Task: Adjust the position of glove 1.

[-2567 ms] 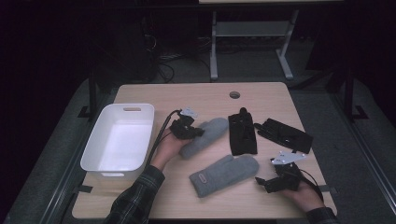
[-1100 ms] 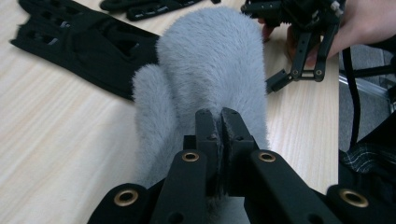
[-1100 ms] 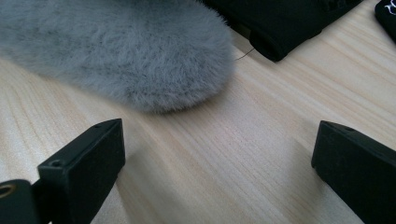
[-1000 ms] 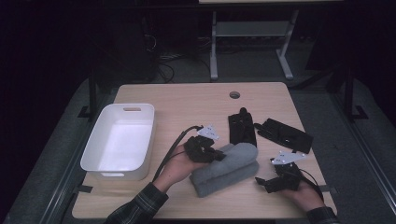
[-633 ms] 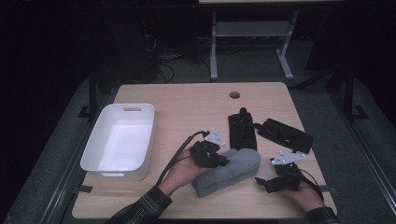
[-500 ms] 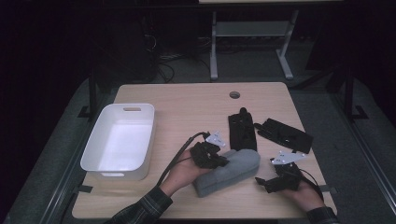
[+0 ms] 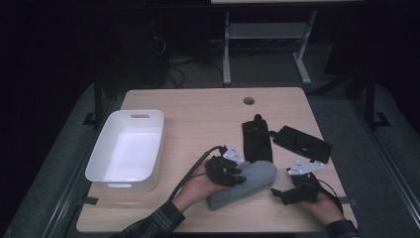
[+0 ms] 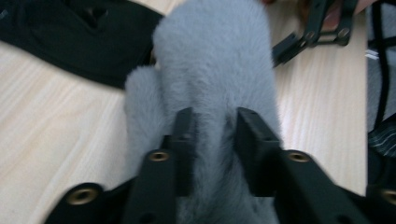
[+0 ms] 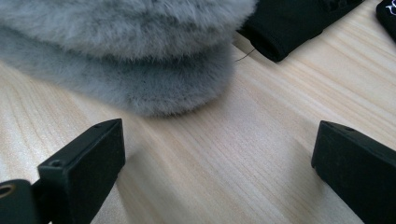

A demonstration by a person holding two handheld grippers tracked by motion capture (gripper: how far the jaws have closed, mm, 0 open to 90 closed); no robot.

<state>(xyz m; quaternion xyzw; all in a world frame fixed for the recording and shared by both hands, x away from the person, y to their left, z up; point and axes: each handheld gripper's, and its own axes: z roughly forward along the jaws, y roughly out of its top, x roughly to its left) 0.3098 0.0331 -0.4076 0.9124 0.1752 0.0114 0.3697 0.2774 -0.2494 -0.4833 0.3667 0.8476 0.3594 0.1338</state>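
Two grey furry mittens (image 7: 246, 183) stacked one on the other near the front edge of the table (image 7: 198, 106), just left of centre-right. Left claw (image 7: 231, 173) lying over the cuff end of the upper mitten (image 8: 212, 70), jaws partly apart after just opening, fur bulging up between them; pads at the fur's sides, whether pressing or merely brushing cannot be told from the soft pile. Mitten tips pointing away from that claw, toward the right claw (image 7: 286, 192). Right claw resting low on the table just beyond the mitten tips, jaws spread wide, bare wood between them, the rounded grey tips (image 9: 140, 60) close ahead but untouched. Behind the mittens, two black gloves (image 7: 257, 141) flat on the table, the nearer one touching the upper mitten's far edge. White bin (image 7: 128, 151) well apart at the left.
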